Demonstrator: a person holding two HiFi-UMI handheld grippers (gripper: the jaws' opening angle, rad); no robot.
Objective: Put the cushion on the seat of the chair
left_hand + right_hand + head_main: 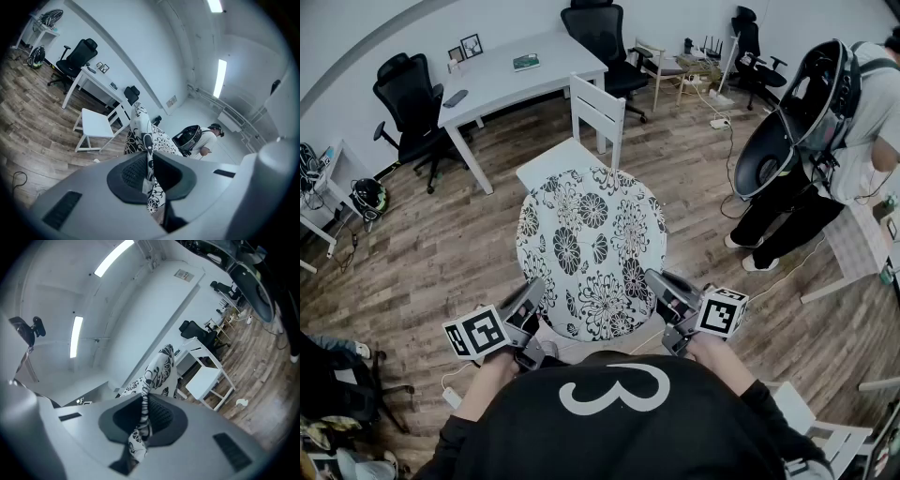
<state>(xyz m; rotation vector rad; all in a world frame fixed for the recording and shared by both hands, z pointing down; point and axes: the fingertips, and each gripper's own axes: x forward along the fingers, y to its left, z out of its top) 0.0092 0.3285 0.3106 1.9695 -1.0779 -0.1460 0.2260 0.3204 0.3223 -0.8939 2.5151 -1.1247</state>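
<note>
- Head view: the cushion (592, 253), round and white with black flowers, is held up in front of the person, one gripper on each side of its near edge.
- The left gripper (528, 300) has the near-left rim and the right gripper (666, 294) has the near-right rim. Each marker cube sits just behind its gripper.
- The white chair (598, 111) stands on the wood floor (441, 244) right beyond the cushion. From up here the cushion's far edge covers the front of the seat, and I can't tell whether they touch.
- Further back there's a white surface (502, 75) with a few small things on it and black office chairs around it. Another person (862, 131) stands on the right carrying a big dark dish-shaped thing.
- Left gripper view: this gripper (149, 173) is clamped tight on the cushion (145, 133), with the fabric squeezed thin between the dark pads and sticking up past them.
- The chair (96, 124) is off to the left on the floor with its seat bare, so the cushion isn't lying on it. The other person (208, 140) is behind on the right.
- Right gripper view: same deal here, the gripper (143, 420) is pinched down on the cushion (158, 369), with fabric running between the pads and hanging out below.
- The chair (206, 376) shows to the right, just past the cushion.
</note>
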